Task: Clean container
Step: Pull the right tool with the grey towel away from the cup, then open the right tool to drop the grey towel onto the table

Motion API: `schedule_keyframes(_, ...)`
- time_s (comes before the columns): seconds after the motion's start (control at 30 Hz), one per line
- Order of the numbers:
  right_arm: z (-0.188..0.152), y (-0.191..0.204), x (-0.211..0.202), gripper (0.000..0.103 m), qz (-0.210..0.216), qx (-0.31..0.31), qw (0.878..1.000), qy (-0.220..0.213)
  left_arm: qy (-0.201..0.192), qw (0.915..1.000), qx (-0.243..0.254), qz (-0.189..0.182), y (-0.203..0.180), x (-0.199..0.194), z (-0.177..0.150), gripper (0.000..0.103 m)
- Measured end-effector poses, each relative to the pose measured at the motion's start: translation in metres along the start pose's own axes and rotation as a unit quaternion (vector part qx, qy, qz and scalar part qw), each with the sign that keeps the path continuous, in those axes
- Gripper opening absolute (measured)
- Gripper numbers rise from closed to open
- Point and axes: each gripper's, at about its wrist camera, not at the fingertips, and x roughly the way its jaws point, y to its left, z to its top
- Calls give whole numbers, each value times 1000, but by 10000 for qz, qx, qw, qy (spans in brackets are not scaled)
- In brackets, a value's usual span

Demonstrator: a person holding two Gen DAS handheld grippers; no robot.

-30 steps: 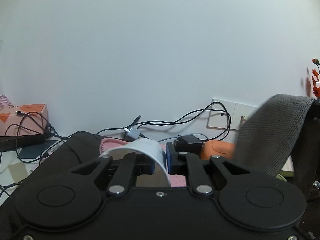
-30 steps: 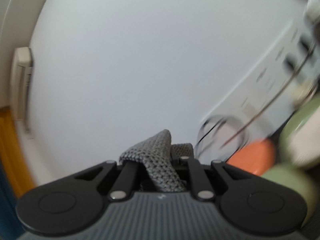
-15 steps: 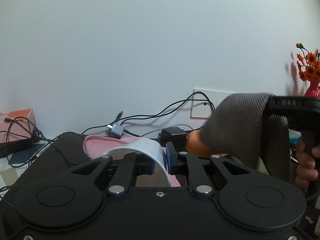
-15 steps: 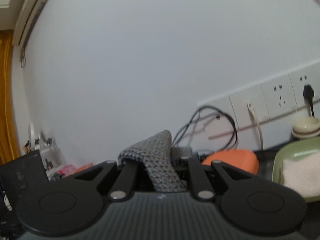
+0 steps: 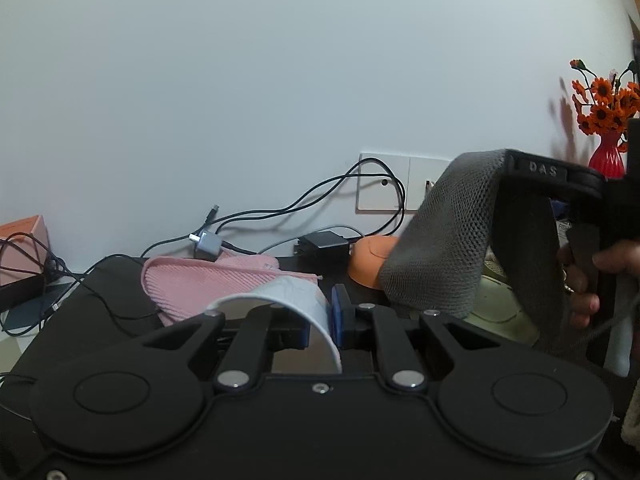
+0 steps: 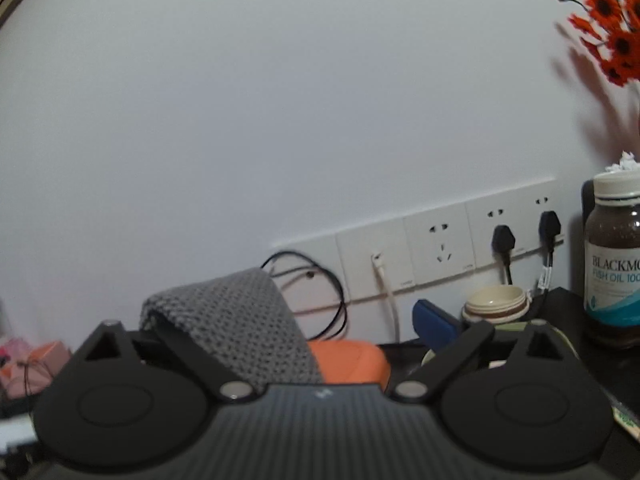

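Left wrist view: left gripper (image 5: 320,322) clamped on the thin wall of a white container (image 5: 294,300), blue pads (image 5: 339,318) pressing it from both sides, rim arching up and over to the left of the fingers. Beyond the fingertips, a pink cloth (image 5: 200,284) on the dark table (image 5: 104,280); farther out, cables (image 5: 312,200) and an orange lid (image 5: 370,262) near the wall. To the right of the fingers, the right gripper (image 5: 532,208) held by a hand (image 5: 584,276), a grey cloth (image 5: 448,236) draped from it and hanging well clear of the container.

Right wrist view: fingers spread wide apart, grey cloth lying over the left finger, not pinched. Between and past the fingers, the orange lid; past the right finger, a small cream jar (image 6: 496,300) and a fish-oil bottle (image 6: 614,264).

Judging from this: container secured, cloth not yet against it, wiping seemingly yet to start; cloth loose enough to slip off.
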Motion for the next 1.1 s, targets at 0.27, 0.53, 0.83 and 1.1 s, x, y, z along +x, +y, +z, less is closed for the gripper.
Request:
schedule_keyframes(0.27,17,14,1,92,403,-419,9978,-306,78,10000,-7,-32,4,2,1,12)
schedule_keyframes(0.53,-6,16,17,92,-246,-1592,9643,2102,456,9986,-53,-270,2,4,3,12)
schedule_keyframes(0.83,2,-4,-33,94,598,-848,9668,2334,1197,9912,-422,-383,1,8,-1,12)
schedule_keyframes(1.1,-53,12,-69,94,514,-1118,9511,2831,1214,9898,-451,-597,-1,7,-5,12)
